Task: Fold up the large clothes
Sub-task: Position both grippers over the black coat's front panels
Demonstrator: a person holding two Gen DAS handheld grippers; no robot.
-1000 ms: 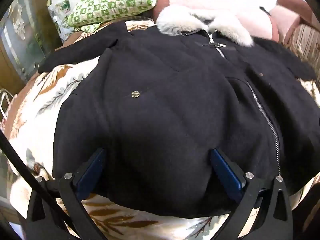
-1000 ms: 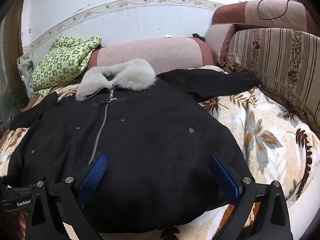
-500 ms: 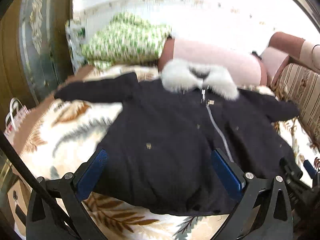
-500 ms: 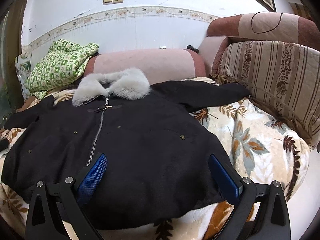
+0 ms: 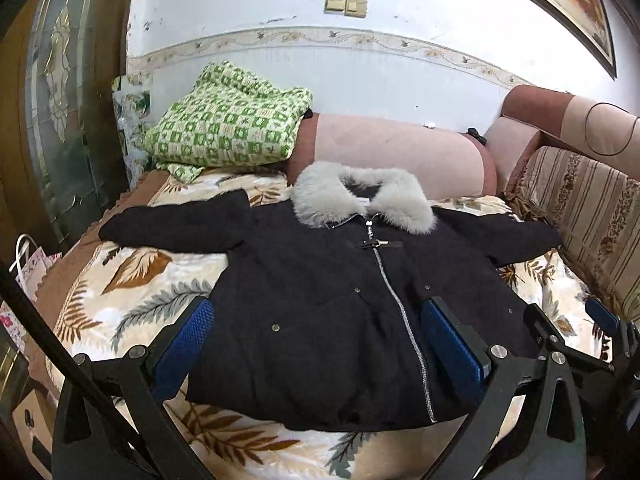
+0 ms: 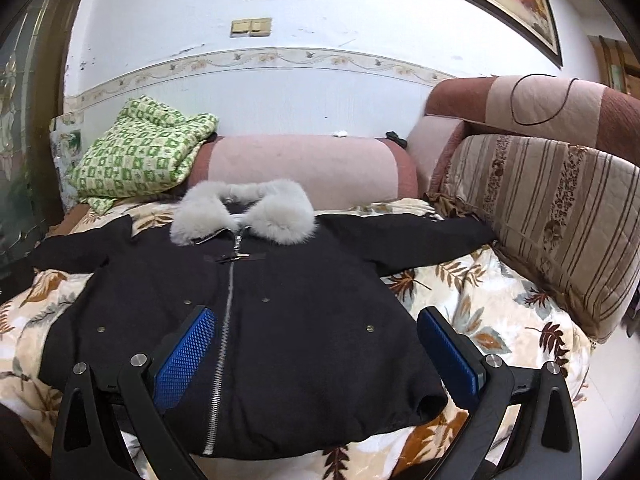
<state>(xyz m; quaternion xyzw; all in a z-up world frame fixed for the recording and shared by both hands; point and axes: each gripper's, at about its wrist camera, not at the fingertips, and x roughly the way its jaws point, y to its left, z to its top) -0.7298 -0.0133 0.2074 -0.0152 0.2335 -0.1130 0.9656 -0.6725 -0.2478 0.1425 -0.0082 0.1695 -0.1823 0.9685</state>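
Above the coat's near hem, both grippers, left and right, have pulled back, jaws released; folding not begun.

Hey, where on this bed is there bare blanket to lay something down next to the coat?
Two patches of leaf-print blanket: one between the black coat and the striped cushion, under the sleeve; one on the coat's other side. The head end is crowded by the fur collar, pink bolster and green quilt.

Even, soft indoor light, no hard shadows. Both views sharp, no motion blur. Strong fisheye bending with dark vignette corners. Black coat fabric detail crushed.
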